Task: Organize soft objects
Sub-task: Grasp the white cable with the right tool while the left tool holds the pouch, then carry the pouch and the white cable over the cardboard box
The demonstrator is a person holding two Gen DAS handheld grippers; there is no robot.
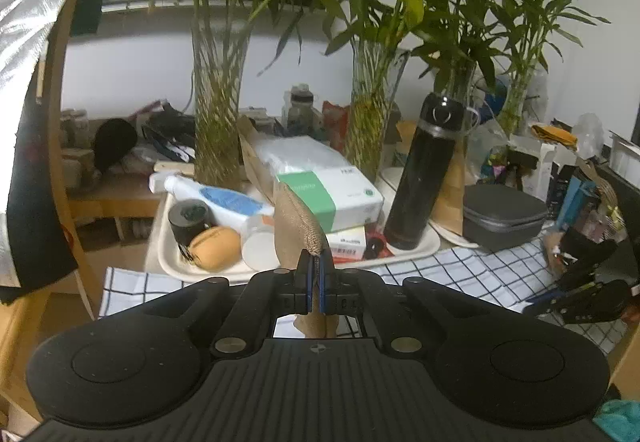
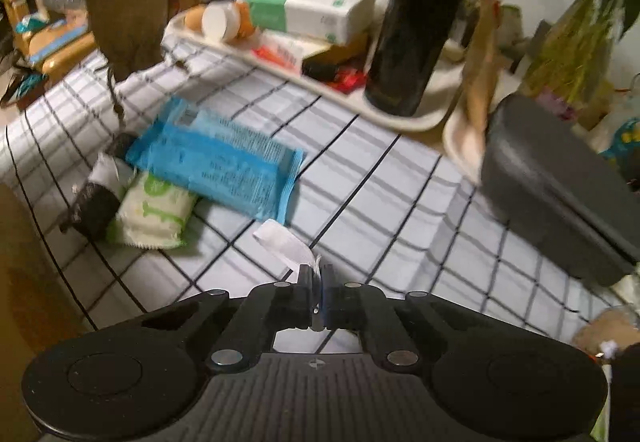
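Left tool (image 1: 316, 274): fingers pressed together, pinching the tan knitted fabric pouch (image 1: 298, 226) by its upper edge; pouch stands up ahead of the tips and also hangs below them, off the worktop. Right tool (image 2: 317, 278): also closed, pinching a small white ribbon-like fabric strip (image 2: 282, 240) that sticks out forward-left, above the black-and-white checked cloth (image 2: 360, 178).

Only the right view shows the soft stuff lying on the cloth: blue flat wipes pack (image 2: 218, 162), white-and-green tissue pack (image 2: 154, 212) partly under its near-left corner, black-and-white rolled fabric item (image 2: 98, 198) touching the tissue pack's left side. It also shows the pouch hanging at upper left with a cord dangling below.

Only the left view shows the cream tray (image 1: 172, 262) contents clearly: black cylindrical flask (image 1: 426, 178) upright, white-and-green box (image 1: 340, 198), brown bun-shaped object (image 1: 216, 248). Right view is motion-blurred there.
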